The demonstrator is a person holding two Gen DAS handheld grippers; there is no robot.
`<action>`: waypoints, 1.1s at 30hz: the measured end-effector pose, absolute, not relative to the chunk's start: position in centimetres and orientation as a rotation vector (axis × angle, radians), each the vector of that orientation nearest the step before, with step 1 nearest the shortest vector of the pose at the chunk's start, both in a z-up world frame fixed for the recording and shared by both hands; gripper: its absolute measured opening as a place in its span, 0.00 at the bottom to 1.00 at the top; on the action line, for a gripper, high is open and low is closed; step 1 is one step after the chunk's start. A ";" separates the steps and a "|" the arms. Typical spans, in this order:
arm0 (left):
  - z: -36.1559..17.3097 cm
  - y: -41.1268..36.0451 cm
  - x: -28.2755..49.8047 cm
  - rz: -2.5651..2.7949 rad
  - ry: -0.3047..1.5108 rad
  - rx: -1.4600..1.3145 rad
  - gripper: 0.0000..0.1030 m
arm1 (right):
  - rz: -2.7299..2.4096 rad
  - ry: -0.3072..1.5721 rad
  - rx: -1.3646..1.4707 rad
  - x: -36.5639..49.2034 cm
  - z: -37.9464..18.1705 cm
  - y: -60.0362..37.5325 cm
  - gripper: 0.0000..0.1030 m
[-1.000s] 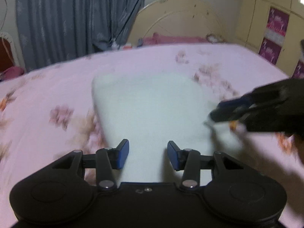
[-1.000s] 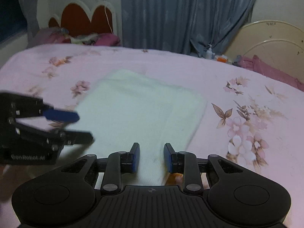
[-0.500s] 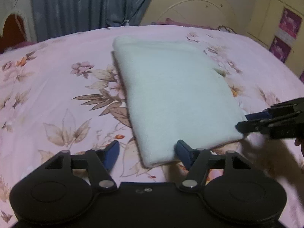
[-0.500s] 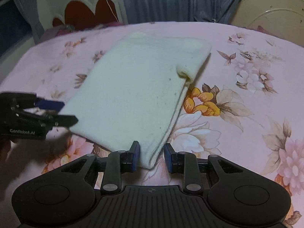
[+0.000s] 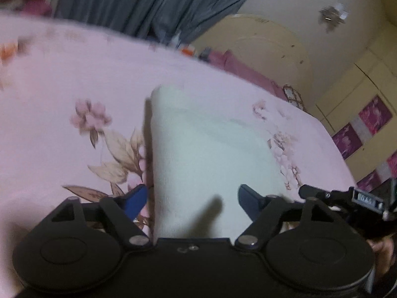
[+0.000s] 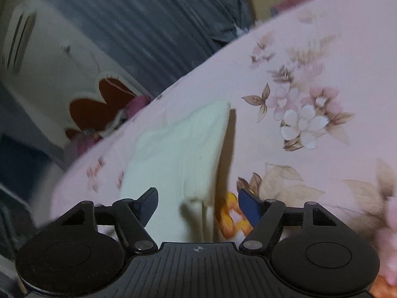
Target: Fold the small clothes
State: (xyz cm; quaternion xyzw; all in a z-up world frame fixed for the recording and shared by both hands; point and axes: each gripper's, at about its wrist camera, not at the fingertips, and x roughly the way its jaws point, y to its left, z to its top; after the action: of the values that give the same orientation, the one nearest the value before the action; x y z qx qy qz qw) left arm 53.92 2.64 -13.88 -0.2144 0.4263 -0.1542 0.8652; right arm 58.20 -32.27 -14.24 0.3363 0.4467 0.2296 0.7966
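A white folded garment [image 5: 206,154] lies flat on the pink floral bedsheet [image 5: 62,94]; it also shows in the right wrist view [image 6: 178,154]. My left gripper [image 5: 192,202] is open, its blue fingers straddling the garment's near left corner without pinching it. My right gripper [image 6: 197,203] is open over the garment's near right corner, where a ribbed edge [image 6: 198,211] sits between the fingers. The right gripper also shows at the right edge of the left wrist view [image 5: 347,198].
The bedsheet [image 6: 310,124] spreads wide around the garment. A cream headboard [image 5: 260,47], grey curtains [image 5: 148,2] and a wardrobe [image 5: 367,104] stand beyond the bed. A red and white chair back [image 6: 99,104] stands off the far side.
Both grippers have opened wide and tilted, with the views swinging upward. The right gripper, shut narrow on the garment's corner half a second ago, has let it go.
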 end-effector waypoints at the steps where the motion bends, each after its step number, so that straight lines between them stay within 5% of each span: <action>1: -14.5 2.7 54.4 -0.316 0.916 -0.469 0.72 | 0.502 0.987 0.747 59.0 -14.8 -32.3 0.69; 10: -16.5 3.0 56.3 -0.345 0.997 -0.506 0.70 | 0.552 1.081 0.761 61.3 -16.7 -31.7 0.68; 13: -16.3 3.0 56.5 -0.342 1.008 -0.486 0.70 | 0.579 1.108 0.755 62.2 -17.0 -30.9 0.50; 20: -15.7 1.4 57.2 -0.333 1.028 -0.394 0.66 | 0.631 1.106 0.751 62.9 -17.4 -31.1 0.46; 28: -14.0 -1.6 57.1 -0.291 0.980 -0.224 0.32 | 0.600 1.044 0.506 61.8 -15.5 -28.3 0.31; 33: -12.5 -2.9 56.1 -0.284 0.932 -0.099 0.28 | 0.561 0.977 0.368 59.8 -13.2 -27.0 0.27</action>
State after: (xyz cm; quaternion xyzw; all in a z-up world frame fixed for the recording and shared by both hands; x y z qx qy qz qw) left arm 56.08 -2.89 -12.53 -0.0478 0.4478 -0.1366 0.8824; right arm 59.81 -26.98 -13.23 0.1733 0.4606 0.2642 0.8295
